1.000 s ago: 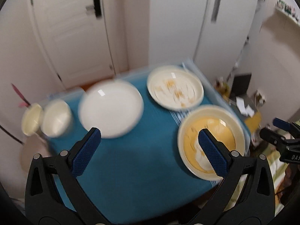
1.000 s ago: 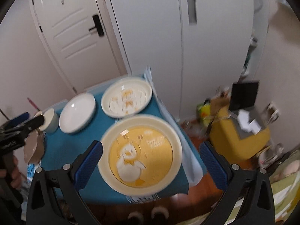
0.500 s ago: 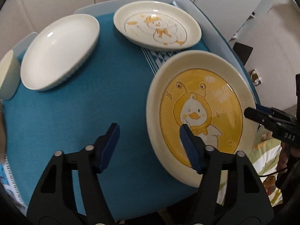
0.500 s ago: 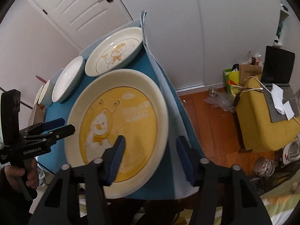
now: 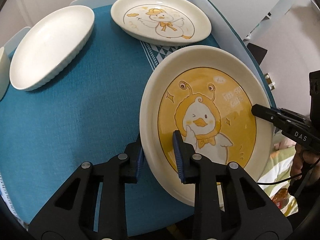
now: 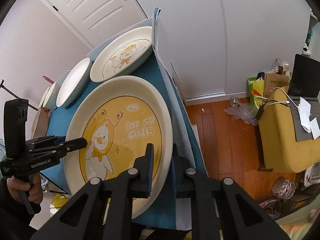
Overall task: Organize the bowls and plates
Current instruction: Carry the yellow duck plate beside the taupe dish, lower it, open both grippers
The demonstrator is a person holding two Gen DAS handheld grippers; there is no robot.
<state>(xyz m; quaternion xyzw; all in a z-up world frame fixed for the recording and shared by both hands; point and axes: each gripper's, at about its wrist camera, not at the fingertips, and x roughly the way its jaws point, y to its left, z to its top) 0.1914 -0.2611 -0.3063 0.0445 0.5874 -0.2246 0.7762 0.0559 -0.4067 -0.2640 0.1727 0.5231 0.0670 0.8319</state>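
Observation:
A large cream plate with a yellow duck picture [image 5: 208, 108] lies at the near right of the blue-clothed table [image 5: 80, 104]. My left gripper [image 5: 160, 156] is shut on its left rim, one finger under and one on top. My right gripper [image 6: 162, 168] is shut on its right rim; the plate also shows in the right wrist view [image 6: 124, 124]. Behind it sit a cream duck plate [image 5: 160, 26] and a white ribbed dish [image 5: 52, 46]. A small pale bowl [image 5: 3, 70] is at the left edge.
The table's right edge drops to a wooden floor [image 6: 220, 130]. A yellow chair with a laptop [image 6: 290, 124] and bags stand at the right. White doors [image 6: 180, 30] rise behind the table.
Both grippers have moved in and closed on opposite rims of the big yellow duck plate. Half a second ago both were open beside it.

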